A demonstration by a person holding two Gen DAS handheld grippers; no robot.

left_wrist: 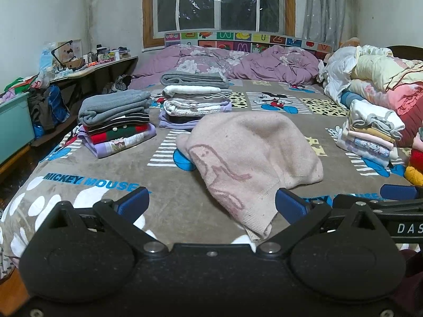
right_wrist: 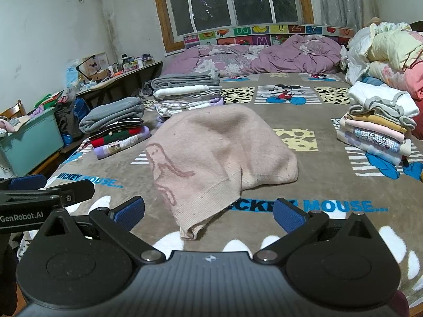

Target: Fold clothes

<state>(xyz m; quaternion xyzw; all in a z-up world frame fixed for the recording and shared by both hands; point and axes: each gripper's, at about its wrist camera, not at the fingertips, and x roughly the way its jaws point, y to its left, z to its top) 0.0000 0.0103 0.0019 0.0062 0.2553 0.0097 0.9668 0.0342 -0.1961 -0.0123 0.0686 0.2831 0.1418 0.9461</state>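
Observation:
A pale pink knitted sweater (left_wrist: pixel 248 155) with a darker pink outline pattern lies crumpled on the Mickey Mouse blanket (left_wrist: pixel 79 185), its ribbed hem nearest me. It also shows in the right wrist view (right_wrist: pixel 216 155). My left gripper (left_wrist: pixel 211 206) is open and empty, its blue pads either side of the sweater's near hem, just above the bed. My right gripper (right_wrist: pixel 208 211) is open and empty, just short of the sweater's hem. The right gripper's tip (left_wrist: pixel 396 191) shows at the right edge of the left view.
Three stacks of folded clothes stand on the bed: left (left_wrist: pixel 116 121), back centre (left_wrist: pixel 195 100), right (left_wrist: pixel 370 132). A purple quilt (left_wrist: pixel 238 63) and heaped bedding (left_wrist: pixel 375 79) lie at the back. A cluttered desk (left_wrist: pixel 92 66) and a teal bin (left_wrist: pixel 13 121) stand on the left.

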